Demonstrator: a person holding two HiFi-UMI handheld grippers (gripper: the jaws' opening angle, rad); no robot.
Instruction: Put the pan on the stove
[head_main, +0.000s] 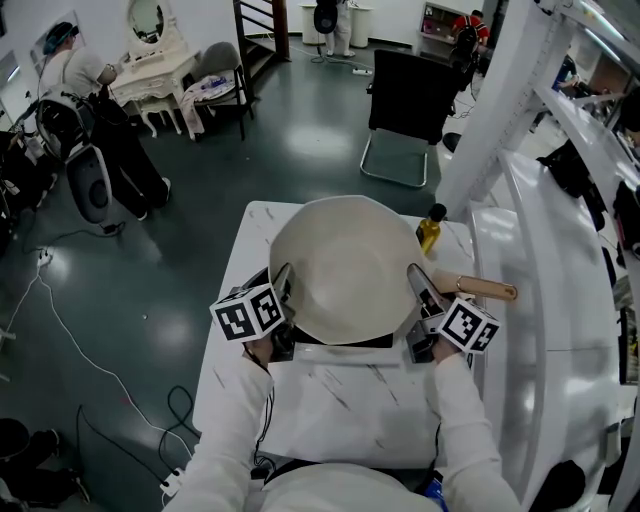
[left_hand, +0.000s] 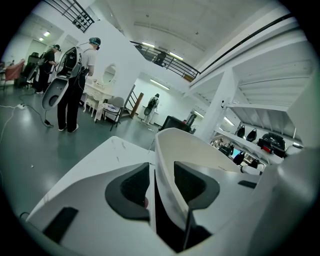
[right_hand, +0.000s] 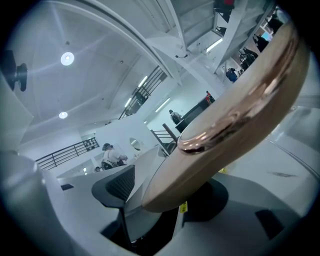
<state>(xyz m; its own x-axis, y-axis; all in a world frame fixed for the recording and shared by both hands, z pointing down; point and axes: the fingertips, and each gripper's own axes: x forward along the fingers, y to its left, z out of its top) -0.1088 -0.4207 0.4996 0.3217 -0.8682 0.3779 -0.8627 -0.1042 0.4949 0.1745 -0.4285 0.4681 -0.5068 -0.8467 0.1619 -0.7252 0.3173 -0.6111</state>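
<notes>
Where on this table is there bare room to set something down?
Free: the table between pan and person, and its far left corner. Crowded: right of the pan, with handle and bottle.

- Stove (head_main: 345, 343): only a dark strip shows at the near edge of the pan (head_main: 345, 265); the rest lies under it.
- Bottle (head_main: 430, 231), yellow with a dark cap: its lower part is behind the pan's rim.
- Pan handle (head_main: 490, 290): its near end is hidden by the right hand-held gripper (head_main: 425, 295). In the right gripper view it runs out of the upper right edge and covers one pad.
- Person (head_main: 335, 18), far end of the room: cut off by the top edge.
- Shelf goods (left_hand: 250, 136): dark shapes, too small to identify.
</notes>
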